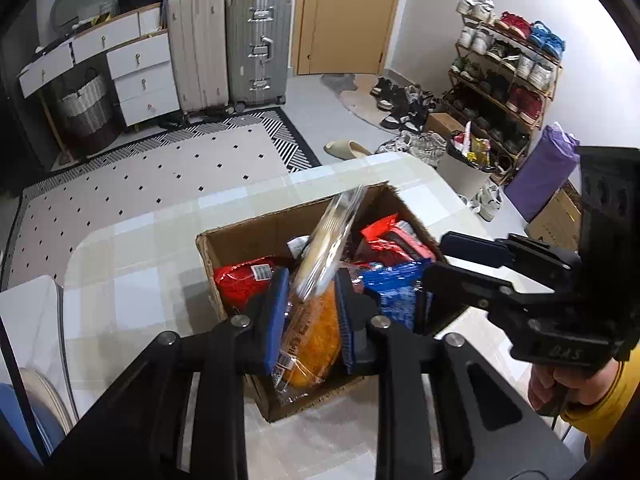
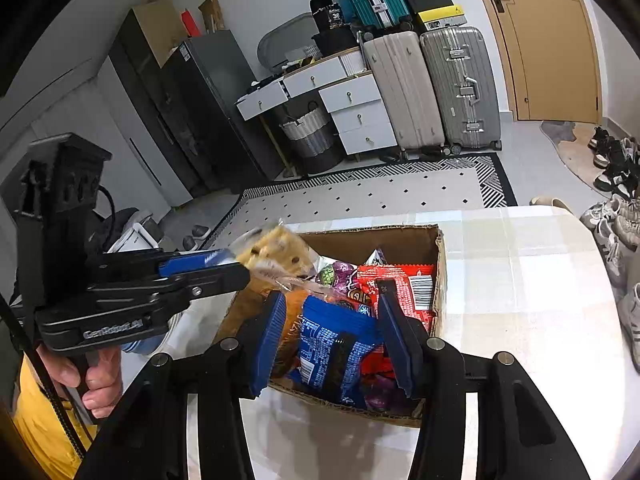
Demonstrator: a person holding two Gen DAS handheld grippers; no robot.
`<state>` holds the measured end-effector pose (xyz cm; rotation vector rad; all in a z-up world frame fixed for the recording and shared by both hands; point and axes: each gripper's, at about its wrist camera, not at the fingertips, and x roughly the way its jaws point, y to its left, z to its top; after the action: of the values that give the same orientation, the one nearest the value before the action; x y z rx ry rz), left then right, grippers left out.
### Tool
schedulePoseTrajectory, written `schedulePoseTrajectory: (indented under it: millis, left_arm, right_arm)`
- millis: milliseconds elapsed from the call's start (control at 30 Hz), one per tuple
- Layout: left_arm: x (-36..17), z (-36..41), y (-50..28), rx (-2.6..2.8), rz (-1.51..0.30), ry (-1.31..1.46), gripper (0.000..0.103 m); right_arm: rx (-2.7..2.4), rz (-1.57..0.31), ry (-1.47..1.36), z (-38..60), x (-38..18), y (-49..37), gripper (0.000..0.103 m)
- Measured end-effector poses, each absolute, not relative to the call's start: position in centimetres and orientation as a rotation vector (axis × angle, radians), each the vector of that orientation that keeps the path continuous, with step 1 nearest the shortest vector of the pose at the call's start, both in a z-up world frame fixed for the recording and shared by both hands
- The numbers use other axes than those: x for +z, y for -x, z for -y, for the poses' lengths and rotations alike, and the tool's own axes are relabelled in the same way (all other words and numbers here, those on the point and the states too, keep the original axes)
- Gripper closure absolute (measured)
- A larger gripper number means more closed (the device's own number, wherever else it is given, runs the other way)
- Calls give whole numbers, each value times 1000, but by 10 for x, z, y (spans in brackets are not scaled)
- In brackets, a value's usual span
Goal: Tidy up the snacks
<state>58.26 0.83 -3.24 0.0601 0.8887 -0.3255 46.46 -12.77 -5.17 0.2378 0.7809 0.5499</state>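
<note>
An open cardboard box (image 1: 240, 236) (image 2: 440, 256) sits on the checked table and holds several snack packs: a red pack (image 1: 244, 280), a blue pack (image 1: 394, 284) (image 2: 336, 344), a red pack (image 2: 412, 284) and an orange pack (image 1: 316, 328). My left gripper (image 1: 312, 304) (image 2: 224, 262) is shut on a clear-wrapped cookie pack (image 1: 332, 236) (image 2: 276, 250), held tilted over the box's left side. My right gripper (image 2: 334, 340) (image 1: 436, 256) is open, its blue pads either side of the blue pack in the box.
The table (image 1: 140, 248) (image 2: 520, 280) has a rounded far edge. Beyond it are a patterned rug (image 1: 160, 160), suitcases (image 1: 256, 44), white drawers (image 1: 140, 76), a shoe rack (image 1: 504, 72) and a bin (image 1: 464, 164). A white chair (image 1: 28, 320) stands at left.
</note>
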Motion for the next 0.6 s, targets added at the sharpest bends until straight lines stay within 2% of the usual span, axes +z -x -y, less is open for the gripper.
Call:
schedulePoseTrajectory:
  millis: [33, 100, 600]
  left_arm:
    - [-27, -12, -578, -326, -882, -64, 70]
    - [-20, -15, -572, -333, -870, -55, 65]
    - [14, -30, -546, -308, -833, -23, 65]
  right_arm:
    - [553, -784, -239, 127, -51, -464, 54]
    - [556, -784, -243, 126, -51, -461, 54]
    - [548, -760, -254, 130, -38, -443, 54]
